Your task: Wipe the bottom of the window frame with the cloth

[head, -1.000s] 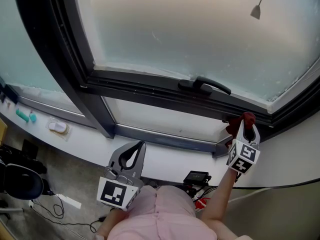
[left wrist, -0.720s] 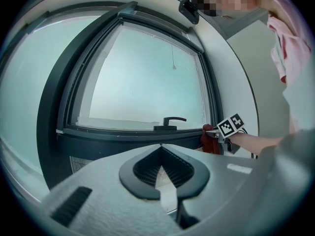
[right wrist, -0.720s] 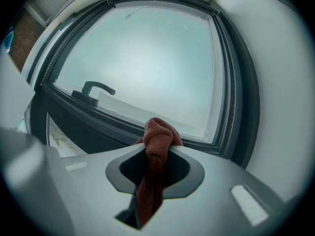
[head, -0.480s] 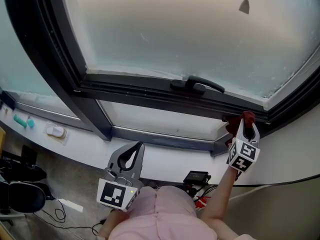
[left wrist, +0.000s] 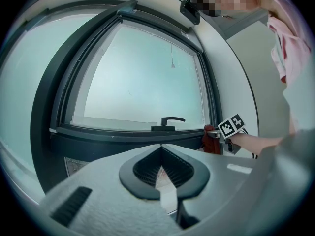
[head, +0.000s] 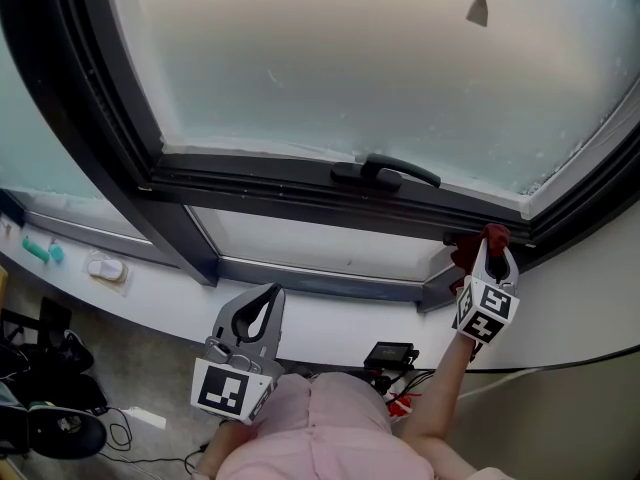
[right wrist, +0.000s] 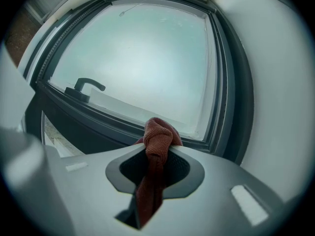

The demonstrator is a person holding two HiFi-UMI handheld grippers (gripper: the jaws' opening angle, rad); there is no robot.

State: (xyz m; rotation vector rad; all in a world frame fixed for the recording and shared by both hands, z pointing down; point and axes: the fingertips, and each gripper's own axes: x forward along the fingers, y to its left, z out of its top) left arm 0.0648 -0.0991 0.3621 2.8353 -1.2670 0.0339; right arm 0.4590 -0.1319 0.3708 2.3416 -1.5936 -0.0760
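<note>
The dark window frame's bottom rail (head: 290, 190) runs across the head view, with a black handle (head: 385, 171) on it. My right gripper (head: 492, 238) is shut on a red-brown cloth (head: 468, 250) and holds it against the rail's right end, by the corner. In the right gripper view the cloth (right wrist: 158, 136) bunches out between the jaws, just before the rail (right wrist: 98, 116). My left gripper (head: 270, 298) hangs low in front of the white sill, shut and empty, away from the frame. The left gripper view shows the rail (left wrist: 113, 131) and the cloth (left wrist: 211, 141) at the right.
A white sill (head: 330, 318) lies under the window. A teal object (head: 40, 251) and a small white object (head: 103, 267) rest at its left end. A black box with cables (head: 390, 353) is on the floor below. A blind-cord pull (head: 479, 10) hangs before the glass.
The head view has drifted, so the window and handle sit a little further left. Both grippers keep their places, and the cloth stays at the rail's right corner.
</note>
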